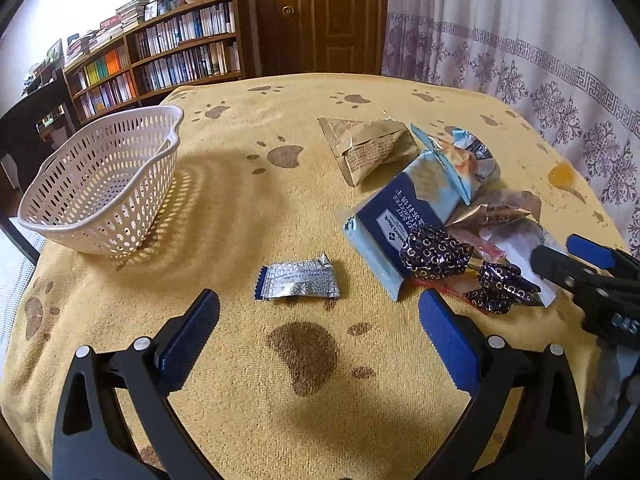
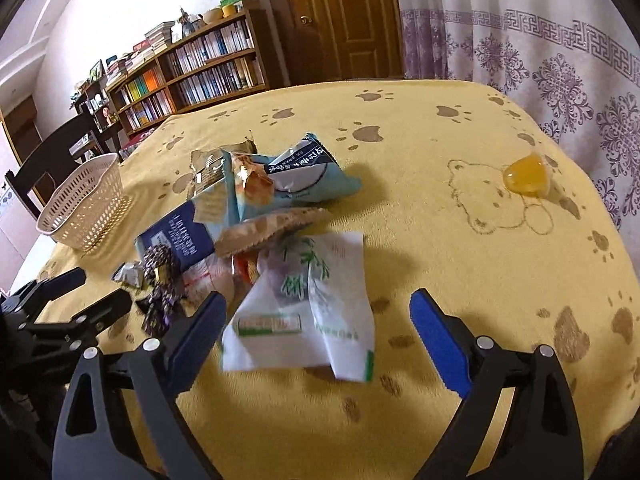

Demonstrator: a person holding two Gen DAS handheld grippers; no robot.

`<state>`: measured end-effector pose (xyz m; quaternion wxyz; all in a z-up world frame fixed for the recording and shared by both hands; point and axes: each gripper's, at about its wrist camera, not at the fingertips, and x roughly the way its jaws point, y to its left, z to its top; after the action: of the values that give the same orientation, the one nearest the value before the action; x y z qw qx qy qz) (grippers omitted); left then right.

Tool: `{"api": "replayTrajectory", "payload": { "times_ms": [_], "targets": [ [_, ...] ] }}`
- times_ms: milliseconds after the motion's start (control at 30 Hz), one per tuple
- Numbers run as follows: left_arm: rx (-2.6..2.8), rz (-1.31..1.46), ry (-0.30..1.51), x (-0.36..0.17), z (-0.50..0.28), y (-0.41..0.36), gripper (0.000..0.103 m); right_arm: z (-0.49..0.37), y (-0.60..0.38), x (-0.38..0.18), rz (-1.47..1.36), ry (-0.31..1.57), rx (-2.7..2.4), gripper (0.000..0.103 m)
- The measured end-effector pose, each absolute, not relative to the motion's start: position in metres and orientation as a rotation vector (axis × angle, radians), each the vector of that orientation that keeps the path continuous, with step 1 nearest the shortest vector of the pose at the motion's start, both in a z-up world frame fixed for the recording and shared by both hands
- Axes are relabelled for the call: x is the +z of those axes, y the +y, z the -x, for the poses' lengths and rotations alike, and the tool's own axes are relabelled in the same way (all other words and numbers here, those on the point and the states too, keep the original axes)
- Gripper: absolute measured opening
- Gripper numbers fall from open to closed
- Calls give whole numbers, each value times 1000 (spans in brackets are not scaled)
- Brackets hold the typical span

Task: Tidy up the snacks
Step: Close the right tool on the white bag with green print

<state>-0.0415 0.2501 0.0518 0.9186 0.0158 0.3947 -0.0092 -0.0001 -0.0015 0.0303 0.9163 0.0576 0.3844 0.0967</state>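
Silver packet [image 1: 297, 281] ahead of left tongs [image 1: 320, 320]

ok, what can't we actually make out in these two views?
- Pile, left wrist: the right tongs cover its near end.
- White packet, right wrist: print blurred, unreadable.
- Basket, right wrist: inside hidden by its wall.
- Orange jelly cup, left wrist: too small for detail.

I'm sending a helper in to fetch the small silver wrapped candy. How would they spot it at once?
On the yellow paw-print tablecloth, look between the white perforated basket and the snack pile. The silver candy lies alone on bare cloth, just ahead of the left gripper and its open jaws. It alone is shiny silver with blue crimped ends.
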Motion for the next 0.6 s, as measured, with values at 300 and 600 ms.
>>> {"api": "replayTrajectory", "payload": {
  "times_ms": [300,600],
  "targets": [
    [-12,-22,796,58,39,258,101,-26,6,21,-118,843,199,64],
    [-3,-6,788,63,33,267,101,-20,10,21,-98,826,188,35]
  ]
}}
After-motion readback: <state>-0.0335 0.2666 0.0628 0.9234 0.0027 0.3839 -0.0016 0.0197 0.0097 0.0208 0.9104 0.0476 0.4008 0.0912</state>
